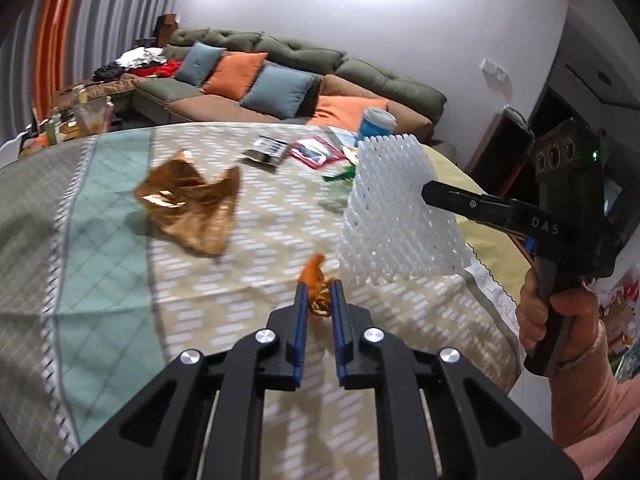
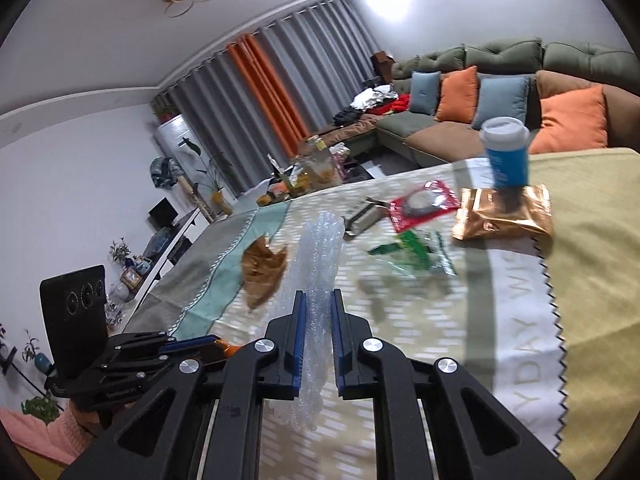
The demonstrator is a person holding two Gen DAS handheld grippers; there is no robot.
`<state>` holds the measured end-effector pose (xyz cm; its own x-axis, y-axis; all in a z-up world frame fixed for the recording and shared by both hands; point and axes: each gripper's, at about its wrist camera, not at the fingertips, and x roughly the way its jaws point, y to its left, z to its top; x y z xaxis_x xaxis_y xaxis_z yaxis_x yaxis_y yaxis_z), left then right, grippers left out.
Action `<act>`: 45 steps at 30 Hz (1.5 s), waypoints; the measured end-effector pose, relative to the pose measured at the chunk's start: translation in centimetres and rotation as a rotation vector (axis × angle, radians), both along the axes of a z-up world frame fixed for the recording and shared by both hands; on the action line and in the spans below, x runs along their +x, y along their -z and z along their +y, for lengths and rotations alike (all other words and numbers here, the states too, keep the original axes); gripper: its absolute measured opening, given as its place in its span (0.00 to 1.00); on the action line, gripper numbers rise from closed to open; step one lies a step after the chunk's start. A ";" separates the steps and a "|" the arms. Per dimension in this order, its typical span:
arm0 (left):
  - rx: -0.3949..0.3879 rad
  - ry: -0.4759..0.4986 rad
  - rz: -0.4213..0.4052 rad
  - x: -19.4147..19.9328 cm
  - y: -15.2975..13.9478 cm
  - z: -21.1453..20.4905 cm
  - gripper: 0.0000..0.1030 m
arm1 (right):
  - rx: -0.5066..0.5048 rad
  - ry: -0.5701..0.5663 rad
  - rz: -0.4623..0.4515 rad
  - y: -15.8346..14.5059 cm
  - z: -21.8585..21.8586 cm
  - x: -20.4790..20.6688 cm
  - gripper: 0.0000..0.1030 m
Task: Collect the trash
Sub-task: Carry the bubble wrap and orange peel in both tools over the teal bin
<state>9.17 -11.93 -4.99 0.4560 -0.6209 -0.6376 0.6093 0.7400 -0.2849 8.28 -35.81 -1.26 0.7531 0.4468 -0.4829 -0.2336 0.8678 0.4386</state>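
My left gripper [image 1: 319, 298] is shut on a small orange and gold wrapper [image 1: 318, 280], held above the table. My right gripper [image 2: 319, 308] is shut on a white foam net sleeve [image 2: 320, 248]; the sleeve also shows in the left wrist view [image 1: 394, 208] with the right gripper [image 1: 430, 192] biting its upper right edge. A crumpled copper foil wrapper [image 1: 192, 204] lies on the tablecloth to the left. A copper snack bag [image 2: 504, 216], a red packet [image 2: 424, 204], a green wrapper [image 2: 416, 252] and a silver packet [image 2: 366, 216] lie further back.
A blue cup with a white lid [image 2: 506, 152] stands at the table's far side. The patterned tablecloth [image 1: 120, 248] covers the table. A sofa with orange and blue cushions [image 1: 280, 80] stands behind. A cluttered low table [image 2: 316, 168] is at the far left.
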 end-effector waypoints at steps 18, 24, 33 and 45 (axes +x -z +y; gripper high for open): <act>0.072 0.001 0.017 -1.0 2.7 2.9 0.35 | 0.020 -0.056 0.041 1.3 2.1 1.1 0.12; 0.082 -0.016 0.010 -1.0 3.1 3.0 0.15 | 0.034 -0.063 0.051 1.6 2.2 1.4 0.12; 0.060 -0.089 -0.062 -2.3 0.7 5.6 0.14 | 0.063 -0.117 0.025 1.0 3.9 1.8 0.12; 0.032 -0.246 -0.126 -3.8 -2.4 11.7 0.14 | 0.090 -0.232 0.004 0.3 9.3 3.4 0.12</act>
<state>5.34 -0.20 -2.55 0.6679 -0.4618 -0.5837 0.4390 0.8777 -0.1921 11.64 -26.56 -1.52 0.6234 0.6488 -0.4364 -0.4202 0.7486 0.5128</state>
